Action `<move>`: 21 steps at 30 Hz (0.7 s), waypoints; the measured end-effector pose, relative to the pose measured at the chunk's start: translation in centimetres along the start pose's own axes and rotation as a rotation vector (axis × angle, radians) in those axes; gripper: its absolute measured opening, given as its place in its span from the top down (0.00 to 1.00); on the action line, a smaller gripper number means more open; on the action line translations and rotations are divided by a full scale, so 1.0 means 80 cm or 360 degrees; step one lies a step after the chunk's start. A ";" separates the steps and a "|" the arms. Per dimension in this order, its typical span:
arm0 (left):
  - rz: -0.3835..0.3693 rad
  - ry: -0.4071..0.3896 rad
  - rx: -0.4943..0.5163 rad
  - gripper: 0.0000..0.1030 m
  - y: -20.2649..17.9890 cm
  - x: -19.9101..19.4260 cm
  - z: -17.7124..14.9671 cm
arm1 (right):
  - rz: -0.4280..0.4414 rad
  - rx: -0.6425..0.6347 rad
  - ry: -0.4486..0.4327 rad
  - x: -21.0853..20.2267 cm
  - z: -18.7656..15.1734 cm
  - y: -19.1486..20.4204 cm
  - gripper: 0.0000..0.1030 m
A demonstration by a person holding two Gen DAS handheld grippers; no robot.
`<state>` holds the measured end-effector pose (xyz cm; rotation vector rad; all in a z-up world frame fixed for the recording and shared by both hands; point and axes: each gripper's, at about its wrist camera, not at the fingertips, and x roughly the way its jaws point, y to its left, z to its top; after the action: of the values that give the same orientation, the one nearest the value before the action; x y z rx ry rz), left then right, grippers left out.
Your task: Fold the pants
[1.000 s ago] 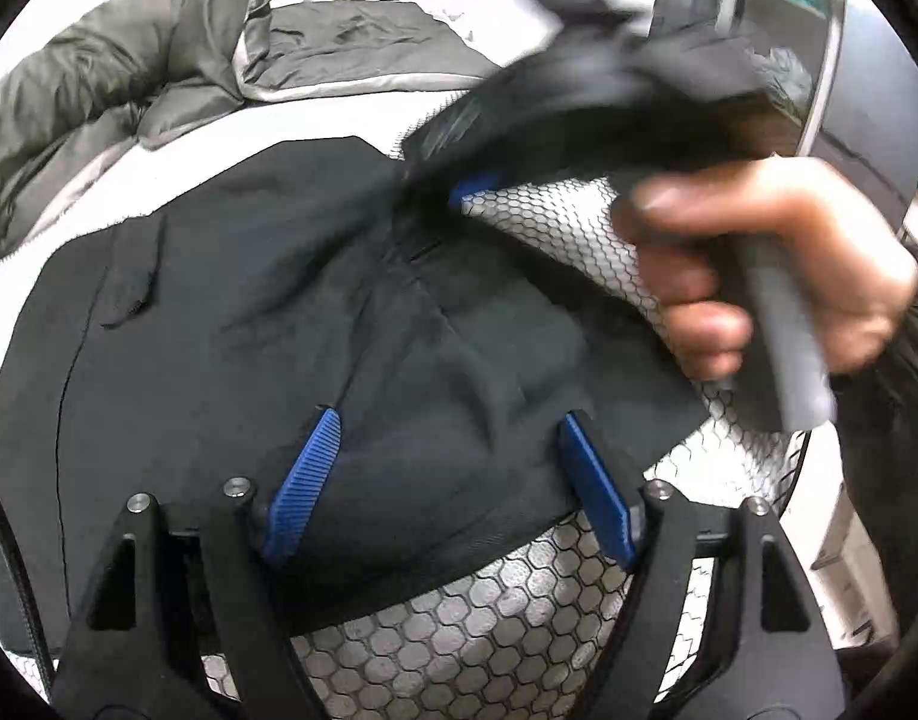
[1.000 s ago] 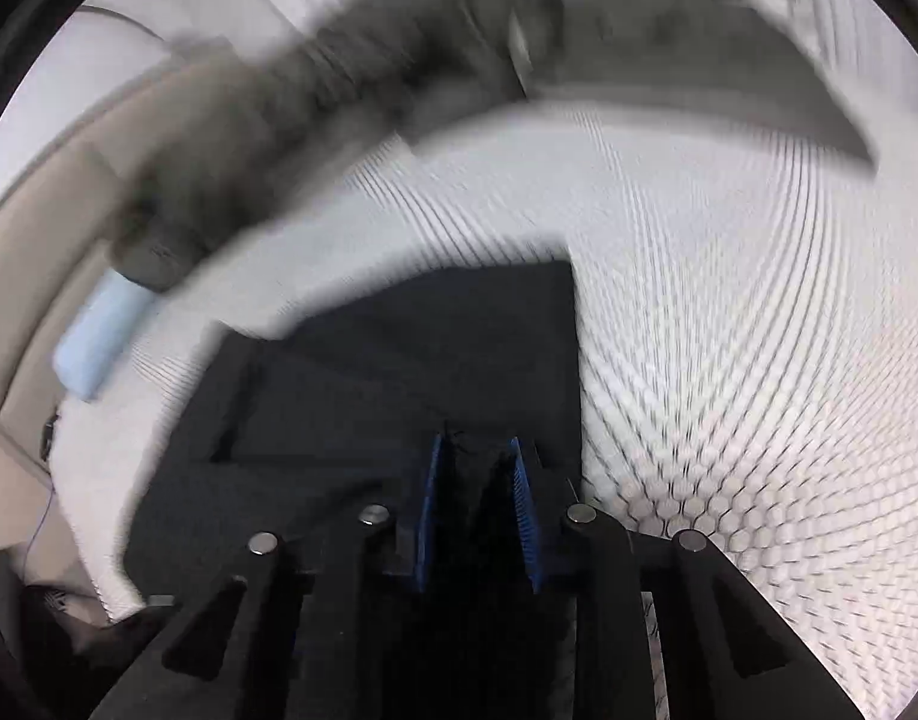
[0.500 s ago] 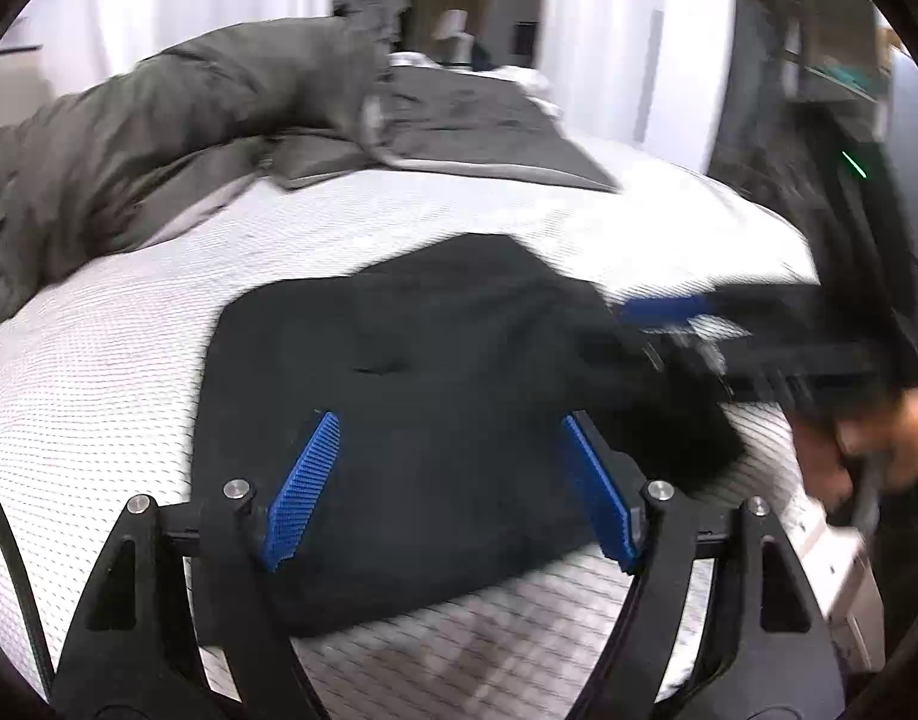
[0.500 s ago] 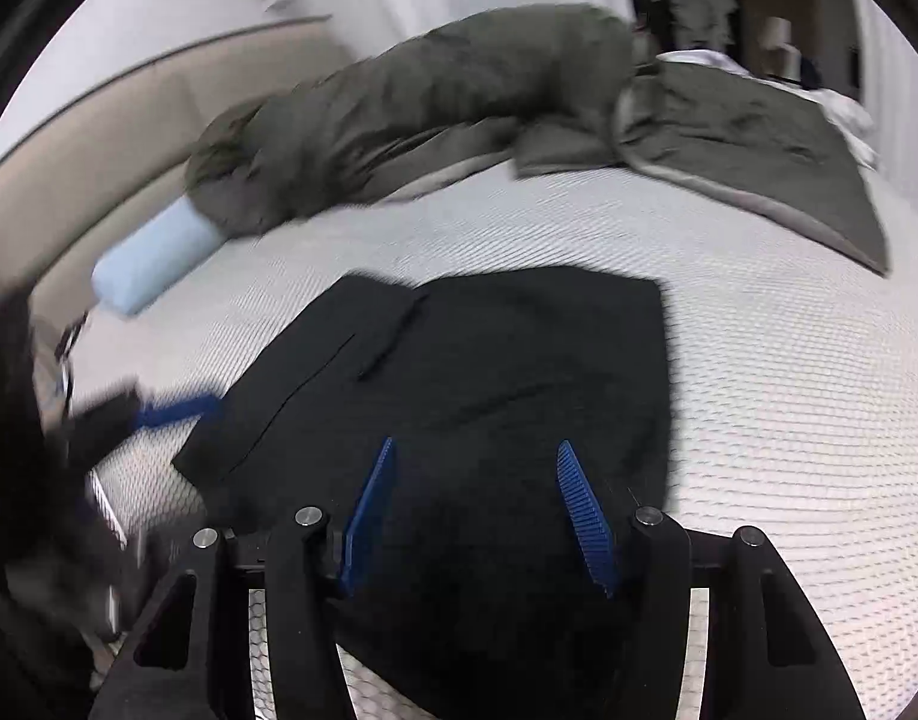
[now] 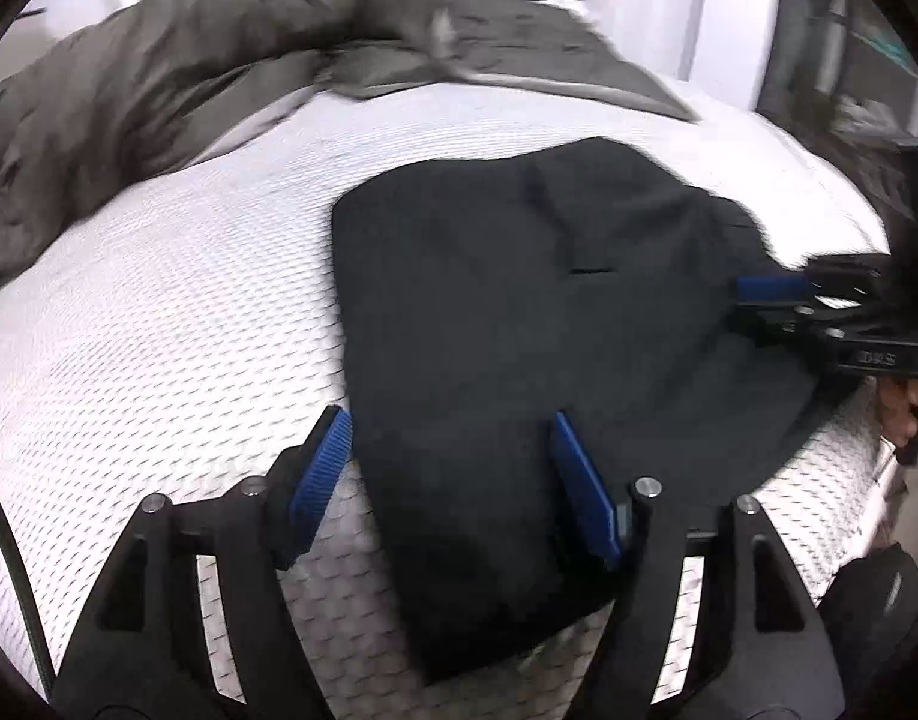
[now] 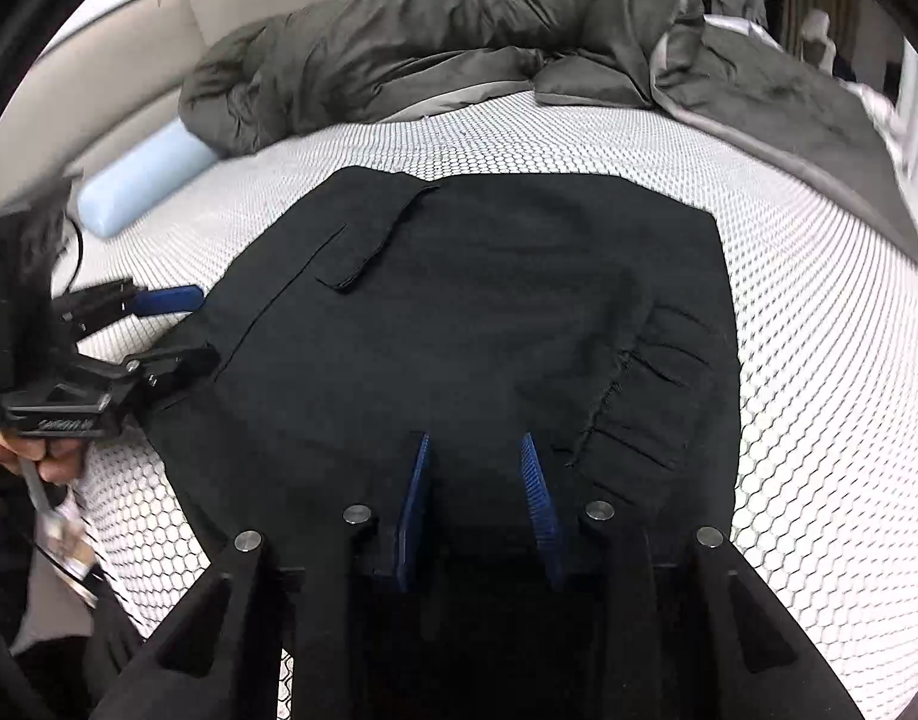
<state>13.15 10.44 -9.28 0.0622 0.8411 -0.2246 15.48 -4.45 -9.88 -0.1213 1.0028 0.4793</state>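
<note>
The pants (image 6: 477, 324) lie folded into a flat dark block on the white honeycomb bedcover (image 6: 819, 360), so my left gripper (image 5: 453, 480) stands wide and my right gripper (image 6: 477, 498) partly parted, both empty above the near edge, the grey duvet (image 6: 435, 42) bunched behind.

dim, soft light; blurred, warped edges.

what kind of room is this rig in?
Most likely a bedroom: the black pants lie on a bed with a white honeycomb-pattern cover, a rumpled grey duvet is pushed to the far side, and a padded headboard runs behind it.
</note>
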 end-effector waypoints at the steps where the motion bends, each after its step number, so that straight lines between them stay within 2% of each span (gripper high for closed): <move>1: -0.0003 -0.0005 0.0007 0.42 -0.001 -0.003 0.002 | -0.0005 0.0006 -0.0007 0.001 -0.001 0.001 0.69; 2: 0.0002 -0.0013 0.0017 0.48 -0.003 -0.007 0.005 | -0.0028 -0.0007 -0.0018 0.001 -0.002 0.004 0.69; 6: -0.0113 -0.0096 0.0105 0.48 -0.038 -0.020 0.029 | -0.0097 -0.0037 -0.0047 0.007 0.000 0.015 0.68; 8: -0.0126 -0.0057 0.0145 0.51 -0.055 -0.002 0.045 | -0.0130 0.0005 -0.0074 0.002 0.006 0.018 0.68; 10: -0.0132 0.0046 0.0158 0.62 -0.069 0.029 0.052 | -0.0191 -0.0003 -0.0171 -0.009 0.012 0.030 0.68; 11: -0.0118 0.0068 0.0152 0.63 -0.070 0.041 0.053 | -0.0182 -0.0014 -0.0186 -0.009 0.016 0.036 0.68; 12: -0.0119 0.0058 0.0143 0.64 -0.070 0.049 0.056 | -0.0156 -0.0019 -0.0170 -0.006 0.019 0.039 0.68; 13: -0.0123 0.0053 0.0144 0.68 -0.069 0.051 0.056 | -0.0111 -0.0027 -0.0093 0.003 0.022 0.041 0.66; 15: -0.0154 0.0059 0.0121 0.73 -0.060 0.048 0.055 | -0.0134 -0.0046 0.0023 0.028 0.023 0.039 0.67; 17: -0.0169 0.0049 0.0099 0.74 -0.049 0.045 0.051 | -0.0139 -0.0029 0.0018 0.028 0.020 0.029 0.67; 19: -0.0137 0.0033 0.0064 0.73 -0.028 0.035 0.042 | -0.0181 -0.0020 0.0004 0.014 0.017 0.019 0.69; 21: -0.0001 0.0036 0.0002 0.72 -0.002 0.024 0.035 | -0.0132 0.0016 -0.0020 -0.001 0.012 0.009 0.69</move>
<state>16.37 9.54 -8.83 0.0654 0.8633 -0.2256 15.86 -3.51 -9.17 -0.1502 0.9837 0.3991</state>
